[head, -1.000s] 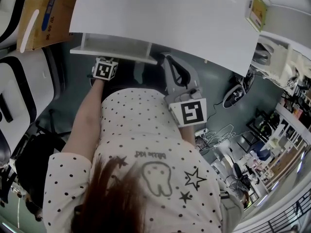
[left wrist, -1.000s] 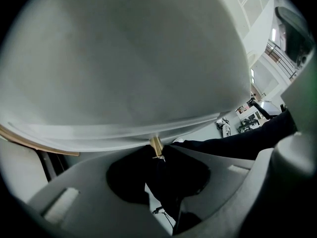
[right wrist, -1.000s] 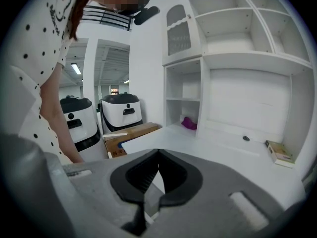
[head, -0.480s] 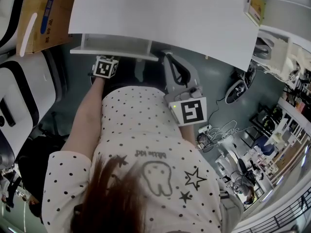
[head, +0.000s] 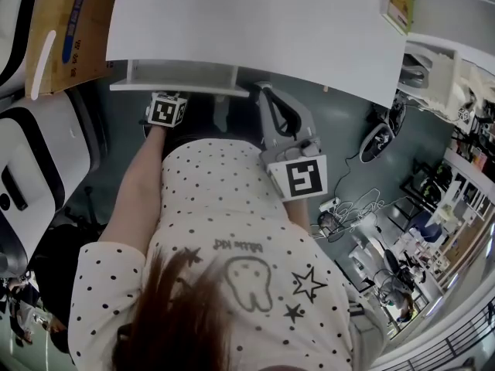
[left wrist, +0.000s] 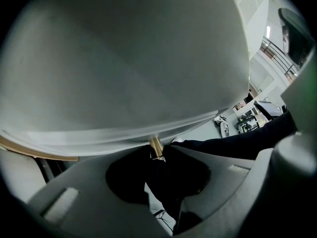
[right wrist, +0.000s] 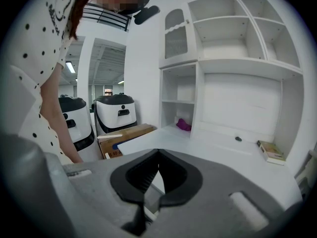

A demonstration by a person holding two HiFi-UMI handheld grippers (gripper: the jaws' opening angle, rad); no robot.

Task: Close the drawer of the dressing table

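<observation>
Your left claw (left wrist: 156, 153) is closed on the brass knob (left wrist: 155, 146) of the drawer (head: 178, 76), with its tips pressed to either side of the stem. The drawer is pulled out from under the white desk (head: 255, 29), at the desk's left end in the head view. Your right claw (right wrist: 158, 151) is pressed together with nothing in it. It sits just beside the drawer and points over the desk top toward the shelves (right wrist: 233, 29).

Shirt (head: 224, 199) print, upside down, reads roughly "little kid"; cardboard box (head: 77, 29) print illegible.
</observation>
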